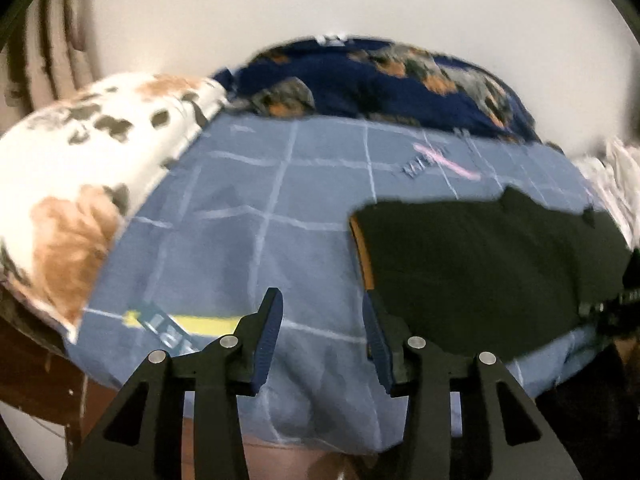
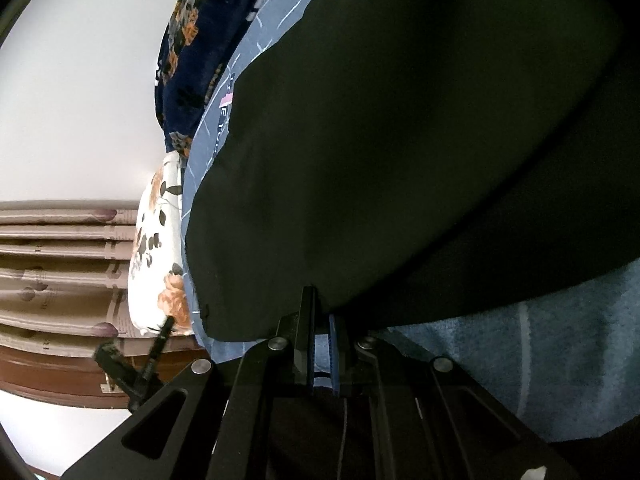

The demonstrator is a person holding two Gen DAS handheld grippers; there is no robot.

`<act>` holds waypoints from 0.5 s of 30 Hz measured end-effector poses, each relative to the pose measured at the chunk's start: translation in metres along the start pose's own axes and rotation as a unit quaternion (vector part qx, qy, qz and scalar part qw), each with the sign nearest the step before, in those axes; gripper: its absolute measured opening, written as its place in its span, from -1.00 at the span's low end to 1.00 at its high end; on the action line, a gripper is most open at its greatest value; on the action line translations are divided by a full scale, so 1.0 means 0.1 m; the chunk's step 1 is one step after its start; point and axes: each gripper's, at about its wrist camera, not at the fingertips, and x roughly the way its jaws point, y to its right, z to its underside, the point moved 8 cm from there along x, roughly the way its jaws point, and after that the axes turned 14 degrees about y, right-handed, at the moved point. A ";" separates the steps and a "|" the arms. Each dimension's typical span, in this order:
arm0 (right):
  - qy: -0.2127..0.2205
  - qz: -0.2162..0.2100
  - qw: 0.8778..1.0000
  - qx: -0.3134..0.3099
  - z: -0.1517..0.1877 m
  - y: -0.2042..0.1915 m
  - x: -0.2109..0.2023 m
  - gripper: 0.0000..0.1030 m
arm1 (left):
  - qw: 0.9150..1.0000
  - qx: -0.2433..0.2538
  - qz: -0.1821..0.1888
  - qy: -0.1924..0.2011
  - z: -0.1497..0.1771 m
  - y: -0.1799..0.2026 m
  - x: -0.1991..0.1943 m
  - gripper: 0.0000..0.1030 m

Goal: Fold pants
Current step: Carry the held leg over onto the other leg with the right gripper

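Black pants [image 1: 480,264] lie on the right half of a blue checked bedsheet [image 1: 240,220]; an orange strip shows along their left edge. My left gripper [image 1: 320,298] is open over the sheet with nothing between its fingers, its right finger just beside the pants' near left corner. In the right wrist view the pants [image 2: 400,140] fill most of the picture. My right gripper [image 2: 322,308] is shut, its tips pinching the pants' near edge low over the sheet [image 2: 520,352].
A white floral pillow [image 1: 80,168] lies at the left of the bed and a navy floral blanket [image 1: 380,76] along the back. The wooden bed frame [image 1: 36,372] shows lower left. Beige curtains [image 2: 60,272] hang beyond the bed's end.
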 end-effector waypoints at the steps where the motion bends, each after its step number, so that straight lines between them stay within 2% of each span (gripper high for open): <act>1: -0.001 -0.001 1.000 0.002 0.00 0.01 0.00 -0.87 | 1.000 0.007 0.006 0.004 -0.09 0.06 -0.02 -0.17; 2: -0.001 -0.002 1.000 0.003 0.00 0.02 -0.01 -0.87 | 1.000 0.013 0.019 0.008 -0.16 0.17 -0.04 -0.17; 5: 0.001 -0.006 1.000 0.005 0.00 0.04 0.00 -0.87 | 0.995 0.027 0.097 0.000 -0.24 0.71 -0.02 -0.17; 7: 0.002 -0.009 1.000 0.006 0.00 0.06 0.01 -0.87 | 0.987 0.048 0.150 -0.030 -0.14 1.18 0.08 -0.17; 9: 0.002 -0.011 1.000 0.007 0.00 0.06 0.01 -0.88 | 0.978 0.066 0.188 -0.069 0.04 1.55 0.23 -0.17; 13: -0.001 -0.021 1.000 0.003 -0.02 0.03 0.01 -0.82 | 0.963 0.107 0.211 -0.130 0.47 1.92 0.48 -0.20; 15: -0.002 -0.031 1.000 0.005 -0.06 0.03 -0.04 -0.81 | 0.960 0.091 0.215 -0.155 0.61 1.93 0.55 -0.21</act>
